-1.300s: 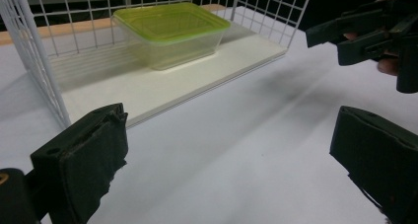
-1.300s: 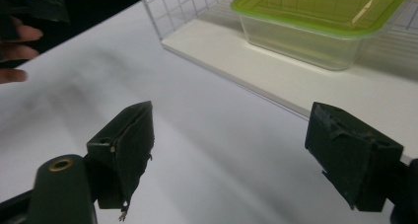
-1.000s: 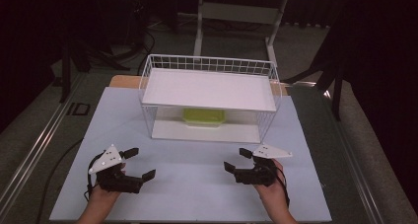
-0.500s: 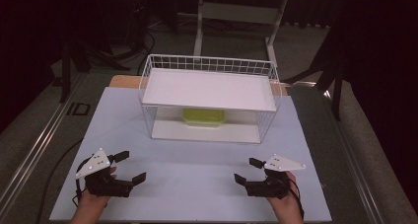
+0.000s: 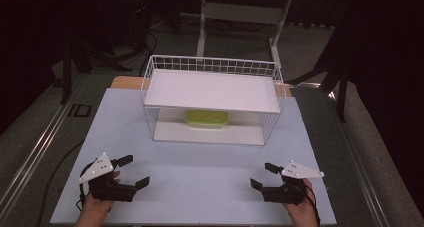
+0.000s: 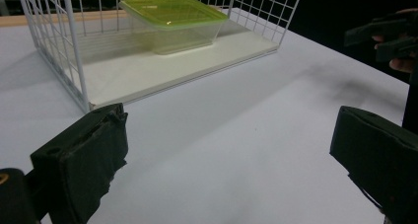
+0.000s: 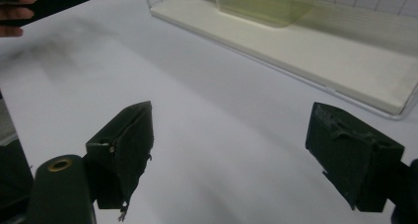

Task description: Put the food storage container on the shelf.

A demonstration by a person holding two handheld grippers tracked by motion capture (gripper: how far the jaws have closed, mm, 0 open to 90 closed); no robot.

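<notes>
both grippers withdrew, jaws apart

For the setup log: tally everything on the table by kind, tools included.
Wire shelf rack: 1
Green-lidded clear container, on the rack's lower board: 1
Hand-held tools: 2, left tool and right tool, both open and holding nothing
White table mat: 1
Total: 5
</notes>
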